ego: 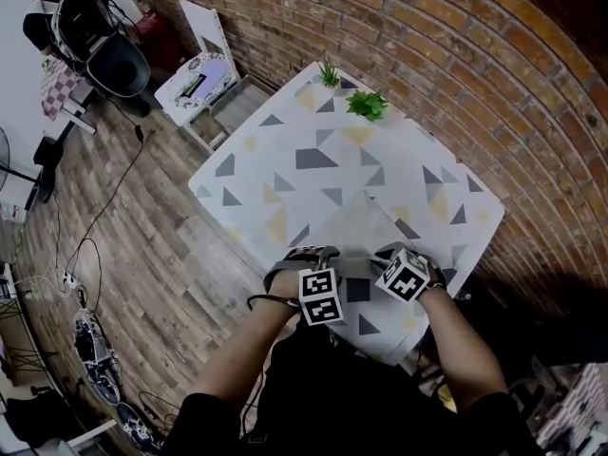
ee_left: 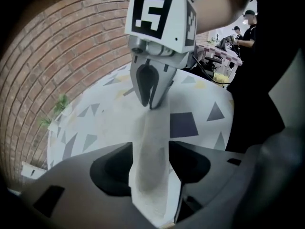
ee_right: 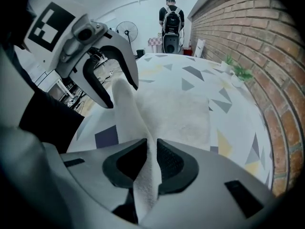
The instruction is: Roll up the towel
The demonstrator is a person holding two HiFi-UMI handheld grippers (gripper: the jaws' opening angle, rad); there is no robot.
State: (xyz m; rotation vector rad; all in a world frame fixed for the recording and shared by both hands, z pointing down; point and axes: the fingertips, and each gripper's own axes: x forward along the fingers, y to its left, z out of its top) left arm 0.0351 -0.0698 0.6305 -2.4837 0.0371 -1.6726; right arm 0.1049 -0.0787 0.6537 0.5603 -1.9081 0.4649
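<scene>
- The towel point(ego: 356, 221) is pale, soft cloth with a fine nubbly weave. Most of it lies flat and roughly square on the table point(ego: 285, 150), near the person's edge.
- The table top is white, smooth and printed with grey and yellow triangles. Behind it stands a red brick wall point(ego: 427, 36), and beside it is a wood-plank floor point(ego: 142, 245).
- Two small leafy plants point(ego: 367, 104) stand at the table's far edge by the wall. Their pots are too small to make out.
- The towel's near edge is lifted into a narrow raised fold that runs from one gripper to the other.
- The left gripper point(ee_left: 150, 162) has its dark, rounded pads spread wide. The fold passes loosely through the gap and is not squeezed.
- The right gripper point(ee_right: 151, 151) has its ribbed pads drawn close, pinching the fold of the towel between them. The cloth hangs below the pads and stretches on toward the left gripper.
</scene>
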